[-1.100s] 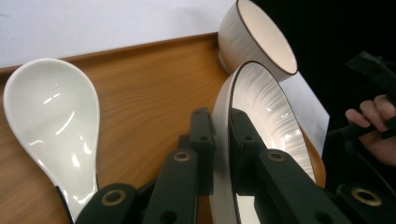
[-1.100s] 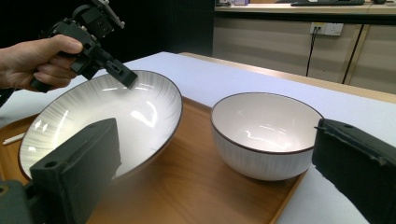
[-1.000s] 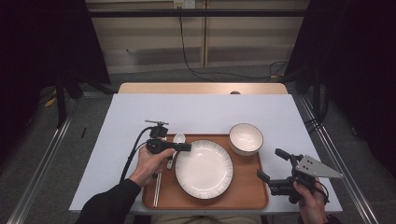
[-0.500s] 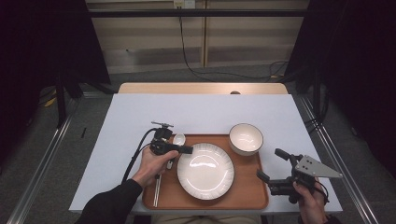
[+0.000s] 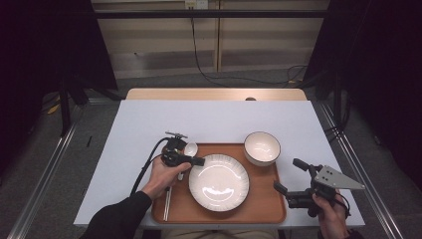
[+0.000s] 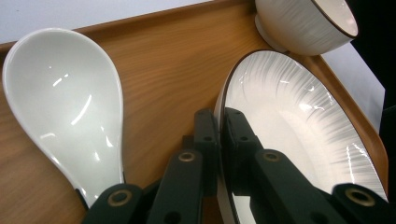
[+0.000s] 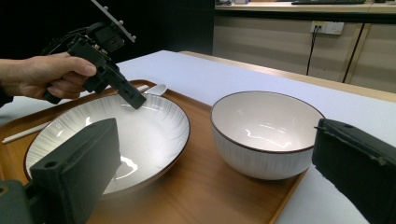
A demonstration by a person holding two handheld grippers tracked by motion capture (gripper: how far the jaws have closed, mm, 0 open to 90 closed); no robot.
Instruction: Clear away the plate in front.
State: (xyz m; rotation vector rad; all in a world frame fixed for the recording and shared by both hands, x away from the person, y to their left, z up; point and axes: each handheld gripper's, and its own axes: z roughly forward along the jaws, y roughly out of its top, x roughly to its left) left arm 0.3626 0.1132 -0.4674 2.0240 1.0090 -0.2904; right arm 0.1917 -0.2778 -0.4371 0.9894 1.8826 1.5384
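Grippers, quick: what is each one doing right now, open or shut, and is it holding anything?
Left gripper: jaws shut on the rim of the plate.
Right gripper: jaws open, holding nothing, facing the bowl.

The left gripper (image 6: 218,122) has its two black jaws clamped on the near rim of a white plate (image 6: 289,116) with a dark edge, one jaw either side. The jaws have just been closing. A white ceramic spoon (image 6: 65,102) lies left of them on the wooden tray (image 6: 163,60). A white bowl (image 6: 303,23) sits beyond the plate.
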